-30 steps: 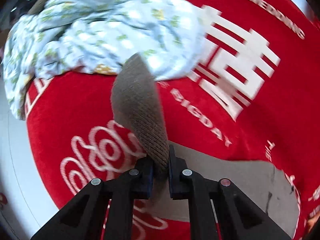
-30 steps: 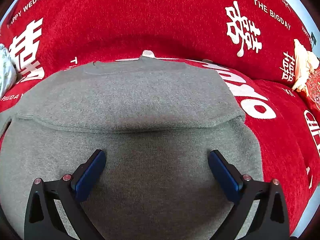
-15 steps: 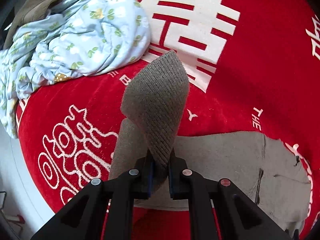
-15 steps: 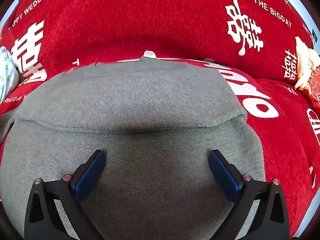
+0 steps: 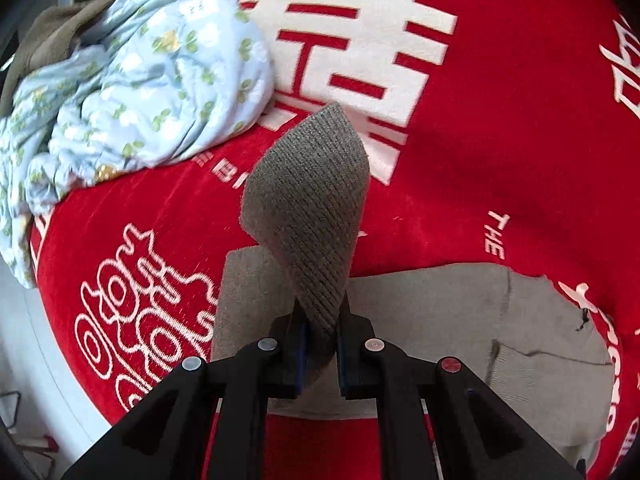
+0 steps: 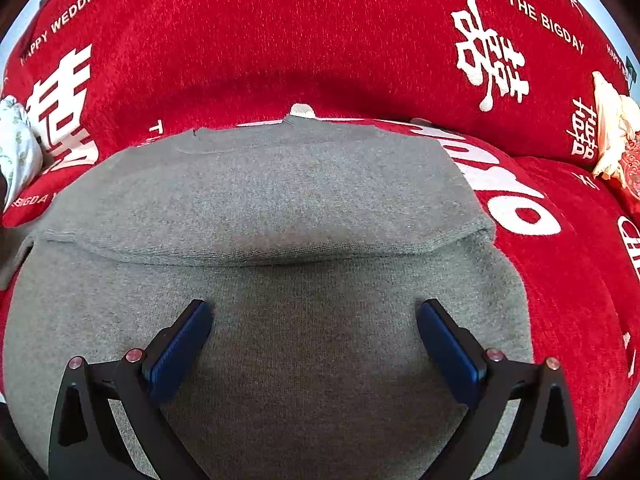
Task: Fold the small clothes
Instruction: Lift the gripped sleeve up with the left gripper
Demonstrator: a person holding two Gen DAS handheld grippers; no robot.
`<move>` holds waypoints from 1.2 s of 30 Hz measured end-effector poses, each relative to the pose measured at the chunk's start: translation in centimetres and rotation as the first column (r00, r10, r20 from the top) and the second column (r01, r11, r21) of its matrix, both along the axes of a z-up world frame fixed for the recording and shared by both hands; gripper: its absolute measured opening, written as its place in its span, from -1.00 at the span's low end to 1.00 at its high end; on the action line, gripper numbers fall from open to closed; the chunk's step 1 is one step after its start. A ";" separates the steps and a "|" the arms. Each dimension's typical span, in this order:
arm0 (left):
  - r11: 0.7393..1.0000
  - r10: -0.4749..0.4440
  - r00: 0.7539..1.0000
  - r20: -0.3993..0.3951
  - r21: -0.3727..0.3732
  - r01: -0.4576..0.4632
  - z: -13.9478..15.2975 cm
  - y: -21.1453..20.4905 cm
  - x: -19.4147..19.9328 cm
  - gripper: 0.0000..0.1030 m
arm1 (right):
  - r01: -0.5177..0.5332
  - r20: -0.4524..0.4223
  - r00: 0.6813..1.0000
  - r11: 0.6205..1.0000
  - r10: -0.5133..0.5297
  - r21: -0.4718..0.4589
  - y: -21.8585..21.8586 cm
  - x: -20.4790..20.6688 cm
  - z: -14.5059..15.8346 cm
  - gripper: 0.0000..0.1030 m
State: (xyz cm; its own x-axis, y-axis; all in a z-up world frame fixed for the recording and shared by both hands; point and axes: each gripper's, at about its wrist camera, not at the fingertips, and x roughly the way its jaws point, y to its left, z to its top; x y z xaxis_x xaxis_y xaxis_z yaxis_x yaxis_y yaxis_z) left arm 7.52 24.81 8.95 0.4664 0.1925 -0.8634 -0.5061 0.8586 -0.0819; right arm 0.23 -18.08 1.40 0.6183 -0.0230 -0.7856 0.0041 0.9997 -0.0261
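Red cloth [image 5: 500, 140] with white wedding lettering covered everything, and a crumpled pale blue floral garment [image 5: 132, 80] lay off to the left. Next came the left gripper [image 5: 320, 344], jaws pinched tight on a ribbed end of the grey sweater [image 6: 280, 208], lifted clear (a cuff or hem, hard to say). Over on the right, the right gripper [image 6: 312, 320] hung spread wide above the sweater's flat body, nothing between its pads.

Open red sofa cover [image 5: 500, 152] beyond the grey sweater [image 6: 280, 208]; crumpled floral garment [image 5: 132, 92] blocks the far left.
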 end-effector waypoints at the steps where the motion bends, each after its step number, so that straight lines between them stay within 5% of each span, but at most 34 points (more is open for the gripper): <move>1: 1.000 -0.011 1.000 -0.003 0.015 0.011 0.3 -0.6 0.2 -0.76 | -0.001 0.001 1.000 1.000 0.001 0.001 0.0 0.0 0.0 0.99; 25: 0.974 -0.216 0.975 -0.045 0.058 0.219 6.2 -16.6 1.3 -0.76 | -0.055 -0.027 0.998 0.998 0.055 0.023 -0.3 0.0 0.4 1.00; 36: 0.948 -0.303 0.951 -0.060 0.087 0.307 7.5 -23.2 1.3 -0.76 | -0.029 0.007 1.000 1.000 0.029 0.008 -3.9 -2.1 1.8 1.00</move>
